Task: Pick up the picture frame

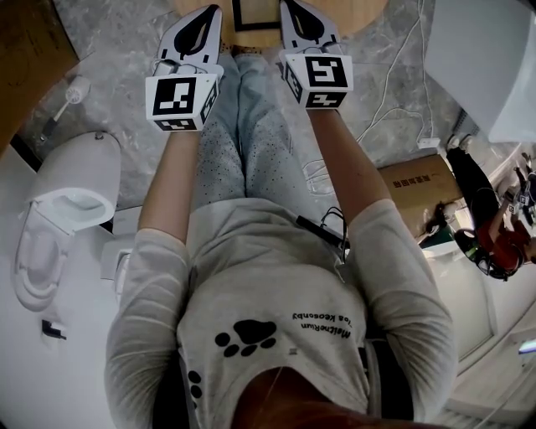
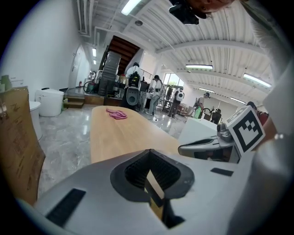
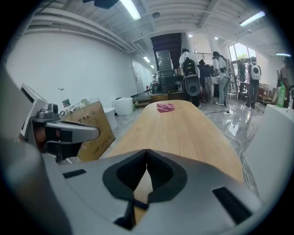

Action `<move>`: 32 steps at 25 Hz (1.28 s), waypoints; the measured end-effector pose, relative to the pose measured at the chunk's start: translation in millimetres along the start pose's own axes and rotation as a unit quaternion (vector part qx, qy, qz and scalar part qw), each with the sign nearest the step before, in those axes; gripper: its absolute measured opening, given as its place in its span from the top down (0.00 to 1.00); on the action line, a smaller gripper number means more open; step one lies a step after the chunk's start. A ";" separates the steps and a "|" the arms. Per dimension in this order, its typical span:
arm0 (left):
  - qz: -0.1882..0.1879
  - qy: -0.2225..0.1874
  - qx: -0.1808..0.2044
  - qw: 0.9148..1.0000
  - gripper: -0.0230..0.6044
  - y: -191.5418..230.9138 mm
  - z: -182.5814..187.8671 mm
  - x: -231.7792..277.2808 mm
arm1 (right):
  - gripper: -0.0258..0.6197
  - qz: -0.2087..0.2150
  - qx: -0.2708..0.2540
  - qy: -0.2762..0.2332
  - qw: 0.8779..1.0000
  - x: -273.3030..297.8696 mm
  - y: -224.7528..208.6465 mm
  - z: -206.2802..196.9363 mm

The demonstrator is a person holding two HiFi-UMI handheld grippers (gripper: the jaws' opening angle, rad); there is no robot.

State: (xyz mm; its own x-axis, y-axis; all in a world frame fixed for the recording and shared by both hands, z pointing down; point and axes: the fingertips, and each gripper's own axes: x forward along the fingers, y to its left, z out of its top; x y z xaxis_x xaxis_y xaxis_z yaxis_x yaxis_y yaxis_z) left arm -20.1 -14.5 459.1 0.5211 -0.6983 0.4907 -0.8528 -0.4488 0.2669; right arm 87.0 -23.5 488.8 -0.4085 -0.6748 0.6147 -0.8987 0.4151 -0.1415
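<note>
Head view: you're on the approach. The picture frame point(image 1: 255, 29) sits on the worktop point(image 1: 356, 15) between your left gripper point(image 1: 209, 15) and right gripper point(image 1: 293, 12), apparently touching neither.

Left gripper view: fingers point(image 2: 133, 172) pressed together, gripping nothing.

Right gripper view: the same — tips together and empty.

Next, I'd judge, spread the fingers before closing on an edge.

The shirt print and the cardboard box point(image 1: 419, 180) lettering are too small to read.

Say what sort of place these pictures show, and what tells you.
Probably an open workshop or showroom hall: a long wooden table on a polished stone floor, a toilet standing in the open, cardboard boxes, and people gathered by a staircase.
</note>
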 end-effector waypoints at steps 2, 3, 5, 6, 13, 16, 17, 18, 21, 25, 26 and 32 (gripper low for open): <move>0.001 0.009 0.004 1.000 0.95 1.8 -6.6 2.0 | 0.95 -0.002 0.000 0.008 1.000 3.3 -1.4 -5.4; 0.001 0.014 0.008 1.000 0.95 2.4 -10.4 3.1 | 0.95 -0.003 -0.001 0.012 1.000 4.9 -1.9 -8.3; 0.002 0.023 0.011 1.000 0.95 3.6 -17.9 5.8 | 0.95 -0.005 -0.003 0.020 1.000 8.0 -2.8 -14.6; 0.003 0.026 0.007 1.000 0.95 4.6 -21.2 7.1 | 0.95 -0.006 -0.003 0.024 1.000 9.3 -3.2 -17.8; 0.005 0.041 0.003 0.999 0.95 4.4 -33.8 15.1 | 0.92 -0.013 0.010 0.053 0.998 17.1 -7.5 -37.9; 0.001 0.043 0.003 0.999 0.95 2.1 -35.6 16.8 | 0.85 -0.018 0.018 0.070 0.997 21.1 -10.7 -47.6; 0.000 0.043 0.003 0.999 0.95 1.7 -36.4 17.6 | 0.84 -0.021 0.023 0.076 0.997 22.6 -12.5 -52.0; -0.001 0.043 0.002 0.999 0.95 1.3 -37.2 18.4 | 0.83 -0.023 0.027 0.083 0.996 23.9 -14.4 -56.8; -0.001 0.044 -0.001 0.999 0.95 0.0 -40.6 20.1 | 0.81 -0.028 0.038 0.103 0.993 27.8 -18.1 -70.8; -0.001 0.046 -0.003 0.999 0.95 1.6 -43.7 19.8 | 0.80 -0.032 0.046 0.132 0.990 34.9 -19.3 -86.6; -0.002 0.047 -0.004 0.999 0.95 2.0 -43.9 19.2 | 0.80 -0.033 0.047 0.138 0.989 36.2 -19.7 -89.6; -0.001 0.049 -0.006 0.999 0.95 4.0 -43.3 18.3 | 0.80 -0.037 0.056 0.163 0.984 42.7 -23.9 -98.4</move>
State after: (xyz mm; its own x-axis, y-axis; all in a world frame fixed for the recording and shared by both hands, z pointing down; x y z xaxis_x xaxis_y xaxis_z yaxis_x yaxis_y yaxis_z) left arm -15.5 -5.0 505.1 0.5170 -0.6393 0.5693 -0.8528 -0.4424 0.2777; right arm 106.7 -2.2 594.8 -0.2844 -0.4607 0.8407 -0.9435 0.2902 -0.1602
